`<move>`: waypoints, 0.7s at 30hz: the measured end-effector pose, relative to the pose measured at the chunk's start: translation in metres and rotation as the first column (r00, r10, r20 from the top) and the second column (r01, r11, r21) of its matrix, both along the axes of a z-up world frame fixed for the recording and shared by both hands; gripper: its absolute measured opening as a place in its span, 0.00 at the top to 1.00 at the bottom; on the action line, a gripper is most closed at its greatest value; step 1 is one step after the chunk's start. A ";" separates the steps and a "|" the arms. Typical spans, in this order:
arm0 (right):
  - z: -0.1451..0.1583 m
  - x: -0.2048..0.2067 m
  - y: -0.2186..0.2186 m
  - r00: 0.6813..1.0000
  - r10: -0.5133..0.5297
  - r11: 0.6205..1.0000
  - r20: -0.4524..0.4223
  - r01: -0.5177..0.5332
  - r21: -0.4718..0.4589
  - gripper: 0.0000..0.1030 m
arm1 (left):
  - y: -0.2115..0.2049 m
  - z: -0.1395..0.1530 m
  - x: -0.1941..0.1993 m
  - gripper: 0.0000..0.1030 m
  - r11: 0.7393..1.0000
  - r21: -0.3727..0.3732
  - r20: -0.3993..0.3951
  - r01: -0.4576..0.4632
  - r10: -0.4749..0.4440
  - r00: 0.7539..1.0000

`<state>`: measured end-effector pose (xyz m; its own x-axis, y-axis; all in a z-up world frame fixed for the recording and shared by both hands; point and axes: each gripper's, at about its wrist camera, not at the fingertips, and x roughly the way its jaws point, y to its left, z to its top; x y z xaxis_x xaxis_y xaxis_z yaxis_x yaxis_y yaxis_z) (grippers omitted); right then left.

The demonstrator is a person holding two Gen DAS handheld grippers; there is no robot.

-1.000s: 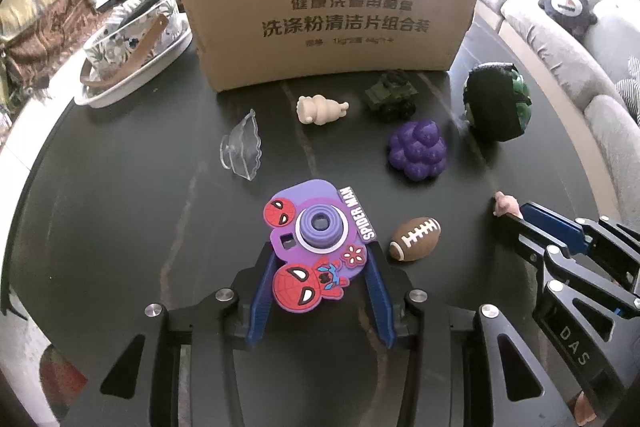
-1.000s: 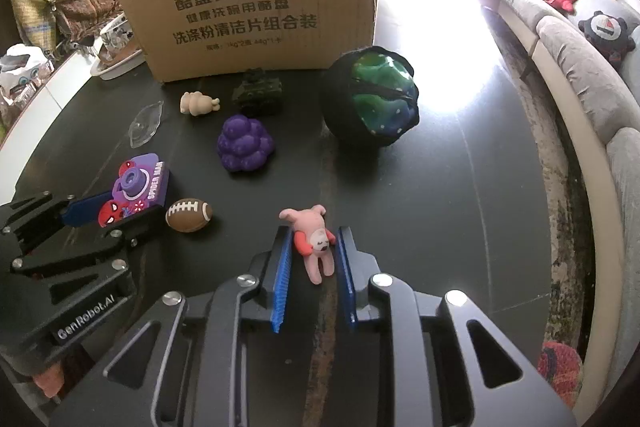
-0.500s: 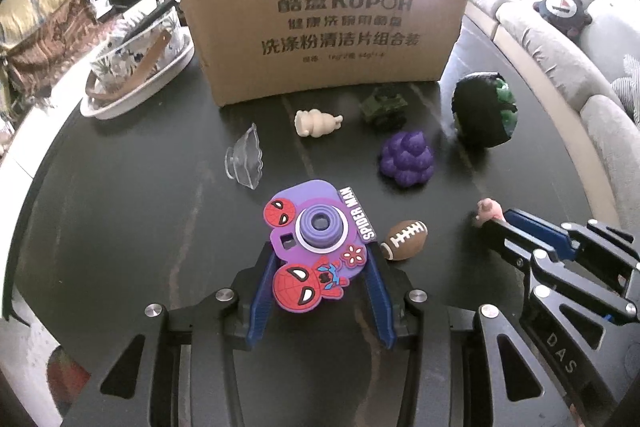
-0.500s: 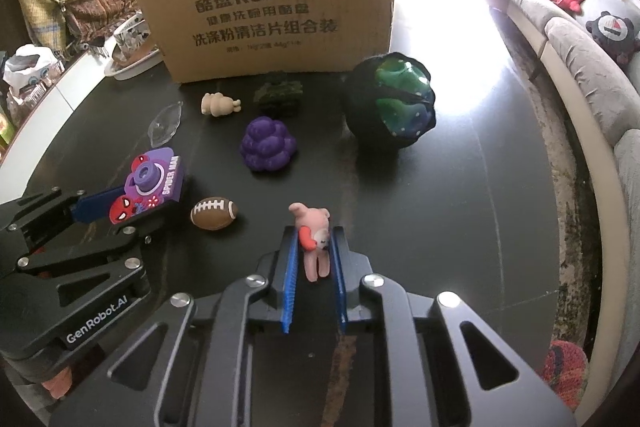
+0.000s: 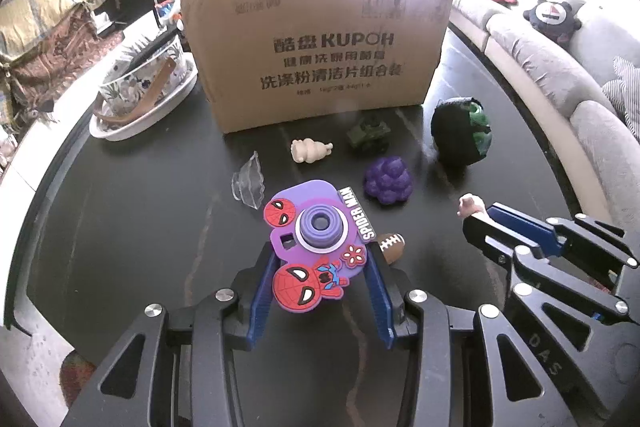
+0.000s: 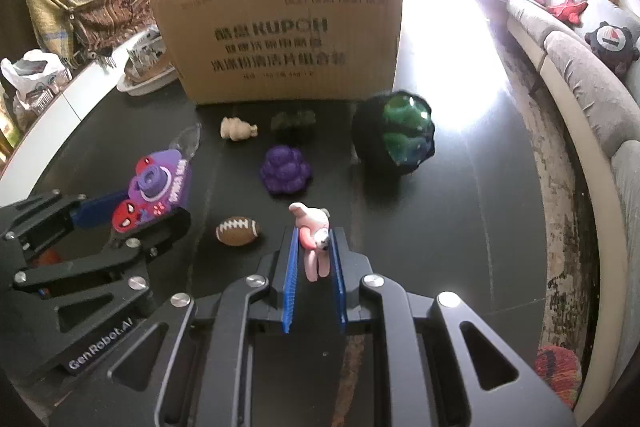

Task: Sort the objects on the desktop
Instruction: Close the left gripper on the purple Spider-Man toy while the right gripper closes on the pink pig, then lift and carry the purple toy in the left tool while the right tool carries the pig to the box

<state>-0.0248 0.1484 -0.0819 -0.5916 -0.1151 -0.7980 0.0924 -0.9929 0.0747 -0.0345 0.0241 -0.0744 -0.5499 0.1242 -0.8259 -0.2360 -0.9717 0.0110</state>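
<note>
My left gripper (image 5: pixel 318 259) is shut on a purple Spider-Man toy camera (image 5: pixel 316 231), lifted above the dark table (image 5: pixel 140 227). In the right wrist view the same camera (image 6: pixel 156 187) shows at left in that gripper (image 6: pixel 132 203). My right gripper (image 6: pixel 314 239) is shut on a small pink animal figure (image 6: pixel 314 227), also raised; its tip (image 5: pixel 470 205) peeks out in the left wrist view. On the table lie a toy football (image 6: pixel 238 231), purple grapes (image 6: pixel 286 169), a cream figure (image 6: pixel 236 129), a green toy truck (image 5: pixel 368 137) and a black-green ball (image 6: pixel 396 131).
A big cardboard box (image 5: pixel 320 51) stands open-topped at the back of the table. A clear plastic piece (image 5: pixel 250 183) lies left of the grapes. A white dish with a patterned bowl (image 5: pixel 140 95) sits back left. A grey sofa (image 6: pixel 592 75) curves round the right side.
Both grippers have risen with their toys, so the table objects look smaller and farther. The right jaws closed tighter on the pink figure, which now hangs lifted off the table.
</note>
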 end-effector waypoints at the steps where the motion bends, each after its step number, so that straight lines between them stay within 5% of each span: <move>1: 0.003 0.001 0.000 1.000 0.003 1.000 -0.007 -0.003 -0.001 0.87 | -0.001 0.003 0.001 0.62 1.000 0.005 -0.003 -0.003 0.003 1.000; 21: 0.054 0.022 -0.001 0.991 -0.005 1.000 -0.131 0.006 0.007 0.87 | -0.007 0.060 0.017 0.62 1.000 0.029 -0.131 -0.010 0.014 0.991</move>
